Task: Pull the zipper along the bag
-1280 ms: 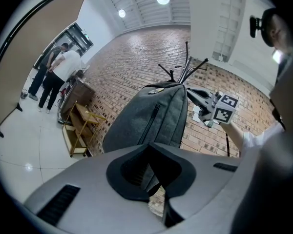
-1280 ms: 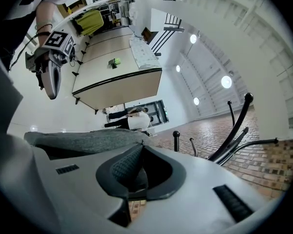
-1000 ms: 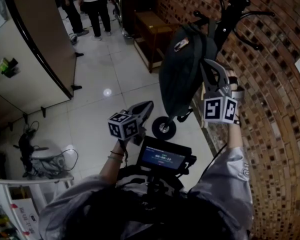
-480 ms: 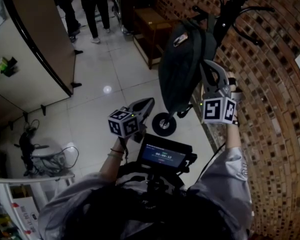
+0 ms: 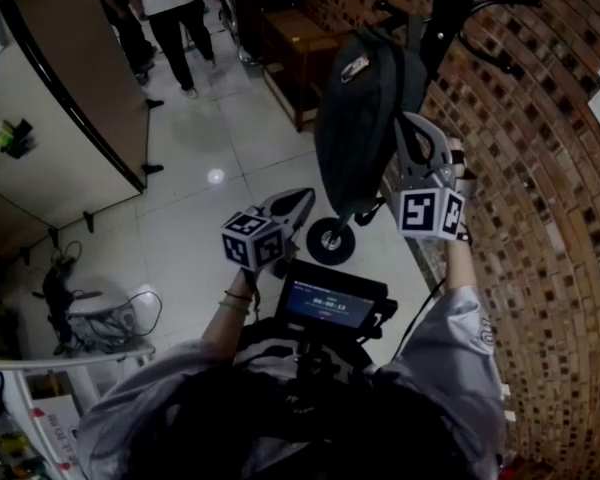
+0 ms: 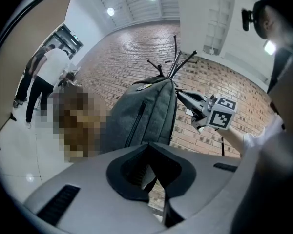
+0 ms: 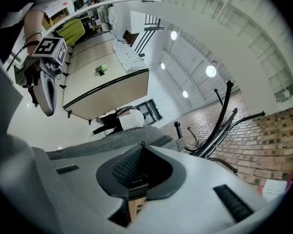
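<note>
**Backpack on the rack, right gripper at the zipper**

So the grey backpack (image 5: pixel 360 118) was hanging off the black coat rack (image 5: pixel 450 13) right by the brick wall (image 5: pixel 545 178), well clear of the tiled floor (image 5: pixel 210 138).

The right gripper (image 5: pixel 408 124) was held about level, with its tips against the bag's right-hand edge near the top. In the right gripper view its jaws were pinched nearly together, with the grey fabric just past them. A tiny dark nub poked out at the tips, which I'm fairly sure was the zipper pull (image 7: pixel 142 142), though it was too small to say for certain. So it was clamped on what looked like the pull.

The left gripper (image 5: pixel 302 199) hung lower down and to the left of the bag, not touching it. Its jaws met at the tips with nothing between them, just a sliver of brick showing through lower down. From the left gripper view you could see the bag's front, with a dark pocket zipper (image 6: pixel 136 121) running down it.

A small black wheel (image 5: pixel 330 240) sat on the floor under the bag.
</note>
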### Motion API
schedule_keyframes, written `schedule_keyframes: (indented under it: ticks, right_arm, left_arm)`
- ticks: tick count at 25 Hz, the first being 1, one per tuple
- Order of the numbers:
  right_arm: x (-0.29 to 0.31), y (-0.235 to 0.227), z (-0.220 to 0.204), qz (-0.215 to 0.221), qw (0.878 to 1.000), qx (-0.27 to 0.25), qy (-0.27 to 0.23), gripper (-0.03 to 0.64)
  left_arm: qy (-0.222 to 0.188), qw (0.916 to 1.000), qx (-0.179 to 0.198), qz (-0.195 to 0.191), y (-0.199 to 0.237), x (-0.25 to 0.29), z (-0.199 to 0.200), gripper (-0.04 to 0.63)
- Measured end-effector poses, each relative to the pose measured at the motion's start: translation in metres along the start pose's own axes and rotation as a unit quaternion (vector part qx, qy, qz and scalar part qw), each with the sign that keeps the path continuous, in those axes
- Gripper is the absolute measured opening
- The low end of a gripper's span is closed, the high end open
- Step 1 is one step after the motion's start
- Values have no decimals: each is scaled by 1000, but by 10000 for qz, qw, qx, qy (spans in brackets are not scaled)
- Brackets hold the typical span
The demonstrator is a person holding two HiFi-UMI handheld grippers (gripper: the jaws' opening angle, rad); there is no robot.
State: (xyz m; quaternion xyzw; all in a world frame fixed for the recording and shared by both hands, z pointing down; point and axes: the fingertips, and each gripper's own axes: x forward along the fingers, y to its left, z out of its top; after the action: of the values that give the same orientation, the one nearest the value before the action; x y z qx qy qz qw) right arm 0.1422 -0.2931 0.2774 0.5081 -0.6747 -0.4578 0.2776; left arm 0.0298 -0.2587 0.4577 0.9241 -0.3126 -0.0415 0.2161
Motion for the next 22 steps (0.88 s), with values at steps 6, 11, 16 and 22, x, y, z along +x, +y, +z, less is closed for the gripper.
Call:
schedule_keyframes:
  ticks: [6,11,16,22]
  right_arm:
    - [-4,7,-3,-8,10000,-12,-30,11]
    - [-8,16,-6,146,9999,-8,16,12]
    - [-17,39,-11,425,9990,-88,77,11]
    - [-26,55,-14,512,9986,-70,125,12]
  left_arm:
    - [14,10000,70,-48,-1,4,1,8]
    - [28,10000,6,-68,-5,2,1,8]
    - [62,9999,-21,-94,-6,4,-2,8]
    - [97,9999,-30,-108,-7,4,-3,8]
